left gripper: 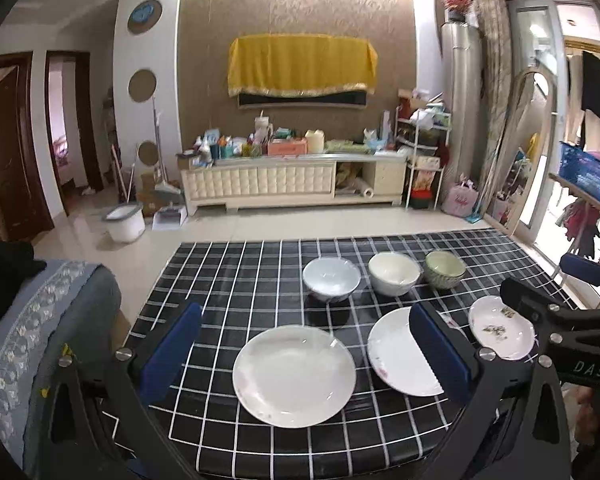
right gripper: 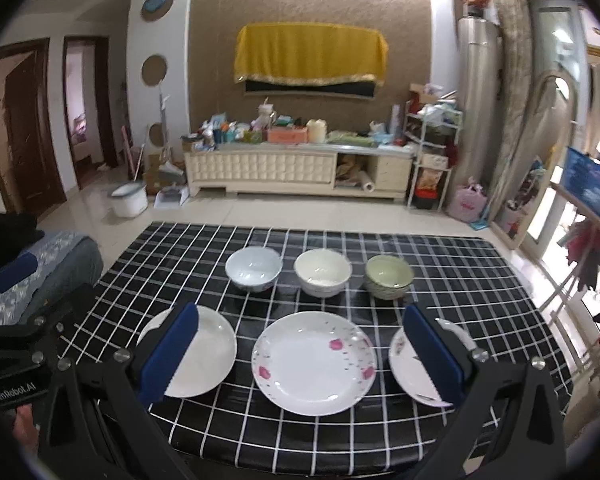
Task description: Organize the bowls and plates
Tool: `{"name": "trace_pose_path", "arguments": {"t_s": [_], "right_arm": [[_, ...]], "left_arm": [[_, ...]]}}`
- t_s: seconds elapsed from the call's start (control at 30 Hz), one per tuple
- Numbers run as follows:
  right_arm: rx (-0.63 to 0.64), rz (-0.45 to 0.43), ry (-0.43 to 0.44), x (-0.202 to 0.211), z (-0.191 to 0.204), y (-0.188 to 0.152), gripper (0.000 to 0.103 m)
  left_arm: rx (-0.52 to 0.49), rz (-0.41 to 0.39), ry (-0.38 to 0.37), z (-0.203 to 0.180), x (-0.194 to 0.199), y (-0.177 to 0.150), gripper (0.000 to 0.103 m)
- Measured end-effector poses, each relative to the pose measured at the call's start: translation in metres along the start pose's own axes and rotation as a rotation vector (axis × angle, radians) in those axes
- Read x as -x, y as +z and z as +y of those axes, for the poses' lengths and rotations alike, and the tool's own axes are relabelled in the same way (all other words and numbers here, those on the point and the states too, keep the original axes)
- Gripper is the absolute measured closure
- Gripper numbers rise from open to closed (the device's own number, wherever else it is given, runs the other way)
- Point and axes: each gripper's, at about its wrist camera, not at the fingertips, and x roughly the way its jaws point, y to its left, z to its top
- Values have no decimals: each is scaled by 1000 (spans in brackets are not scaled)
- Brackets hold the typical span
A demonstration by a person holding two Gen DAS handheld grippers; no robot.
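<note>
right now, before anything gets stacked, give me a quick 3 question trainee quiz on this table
1. How many bowls stand in the back row?
2. True or false: the plate with pink flowers is the middle plate.
3. Which bowl is at the right end: A blue-white bowl, B cream bowl, C green bowl?

Key: 1. three. 2. true. 3. C.

Both the left hand-held gripper and right hand-held gripper are open, holding nothing.

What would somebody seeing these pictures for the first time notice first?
Probably the black tablecloth with white grid lines, carrying three bowls in a far row and three white plates in a near row. The pink-flowered white plate sits in the middle, framed by the open blue-padded fingers of the right gripper. Beyond, a bright yellow cloth hangs on the brown wall.
</note>
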Motion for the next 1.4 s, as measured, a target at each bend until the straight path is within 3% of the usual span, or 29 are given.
{"name": "trace_pose_path", "arguments": {"t_s": [0.4, 0.7, 0.9, 1.0, 1.07, 1.3, 1.4], "right_arm": [[31, 218, 139, -105, 36, -27, 0], [109, 353, 229, -162, 70, -44, 3], [123, 437, 242, -197, 80, -57, 25], [118, 475, 257, -211, 81, -64, 33], [116, 509, 274, -218, 83, -70, 44], [132, 556, 245, -230, 84, -82, 46], [132, 573, 253, -235, 85, -85, 55]], "left_arm": [[108, 232, 60, 58, -90, -44, 0], [167, 398, 39, 87, -148, -79, 0], [160, 488, 16, 97, -183, -95, 10], [137, 517, 10, 98, -195, -103, 21], [123, 542, 14, 98, -202, -108, 31], [120, 585, 13, 100, -219, -122, 36], [90, 609, 5, 95, -224, -125, 43]]}}
